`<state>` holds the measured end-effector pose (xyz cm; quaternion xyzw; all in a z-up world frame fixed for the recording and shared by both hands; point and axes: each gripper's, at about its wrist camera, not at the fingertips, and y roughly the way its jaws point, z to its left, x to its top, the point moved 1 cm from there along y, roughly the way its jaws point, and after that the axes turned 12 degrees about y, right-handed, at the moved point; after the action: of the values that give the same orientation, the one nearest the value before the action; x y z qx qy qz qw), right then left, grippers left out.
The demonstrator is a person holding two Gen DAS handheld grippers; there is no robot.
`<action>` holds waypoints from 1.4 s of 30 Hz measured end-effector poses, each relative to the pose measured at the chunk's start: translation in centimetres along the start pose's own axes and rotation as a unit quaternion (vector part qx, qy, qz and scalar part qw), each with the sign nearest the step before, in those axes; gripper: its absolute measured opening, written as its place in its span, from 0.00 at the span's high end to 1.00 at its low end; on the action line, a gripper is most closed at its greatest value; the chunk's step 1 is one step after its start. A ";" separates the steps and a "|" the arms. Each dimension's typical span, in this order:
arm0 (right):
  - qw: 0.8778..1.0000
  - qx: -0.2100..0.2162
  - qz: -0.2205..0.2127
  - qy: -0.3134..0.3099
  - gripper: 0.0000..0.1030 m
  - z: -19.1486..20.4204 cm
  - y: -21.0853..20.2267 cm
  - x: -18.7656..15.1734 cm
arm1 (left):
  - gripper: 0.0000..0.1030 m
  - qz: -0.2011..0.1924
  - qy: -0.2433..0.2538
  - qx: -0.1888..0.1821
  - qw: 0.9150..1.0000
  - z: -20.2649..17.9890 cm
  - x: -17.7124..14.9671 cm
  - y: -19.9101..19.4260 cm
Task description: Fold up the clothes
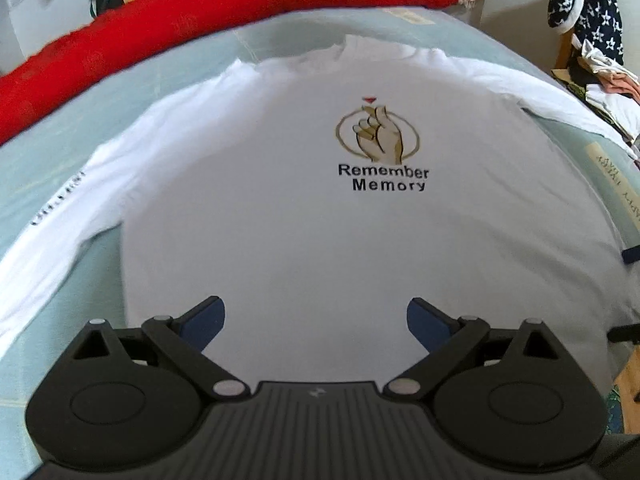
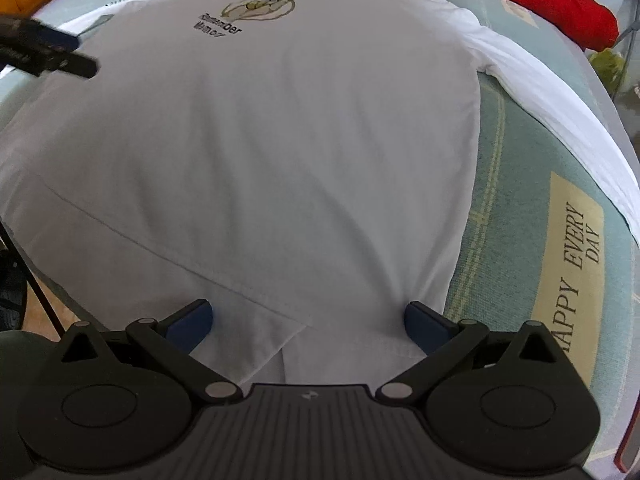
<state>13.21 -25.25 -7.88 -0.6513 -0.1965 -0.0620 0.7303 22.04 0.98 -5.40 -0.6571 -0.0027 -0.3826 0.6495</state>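
Lying spread flat, print side up, a white long-sleeved shirt covers most of a pale green bedspread on a bed. Its chest print shows a hand inside a ring above the words "Remember Memory".

From the left wrist view, the left gripper hangs over the near part of the shirt body, its blue-padded fingers wide apart with only flat white cloth showing between them. One sleeve runs off to the near left, the other to the right.

From the right wrist view, the right gripper sits at the shirt's near hem, where a corner of cloth is turned over. Its fingers are also spread apart, and the hem lies between them; whether they touch the cloth cannot be told. The left gripper shows at the far left edge, above the shirt.

A red blanket lies bunched along the far edge of the bed. A cream patch reading "HAPPY EVERY DAY" is printed on the bedspread, right of the shirt. A dark star-patterned garment hangs at far right.
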 end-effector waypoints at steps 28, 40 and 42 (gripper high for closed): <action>0.995 0.000 -0.090 0.050 0.00 3.1 6.6 17.1 | 0.06 -0.056 -0.064 -0.020 0.996 9.5 5.9 7.9; 0.993 -0.008 -0.088 0.072 0.00 3.5 6.6 17.2 | 0.05 -0.042 -0.047 -0.023 0.998 7.9 4.4 4.3; 0.993 -0.009 -0.089 0.073 0.00 3.5 6.7 17.3 | 0.05 -0.059 -0.042 -0.025 0.997 7.7 5.9 4.7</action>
<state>30.59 -17.99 -7.45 -0.6312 -0.1990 -0.1762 0.7286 32.40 3.96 -5.37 -0.6875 -0.0591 -0.3921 0.6084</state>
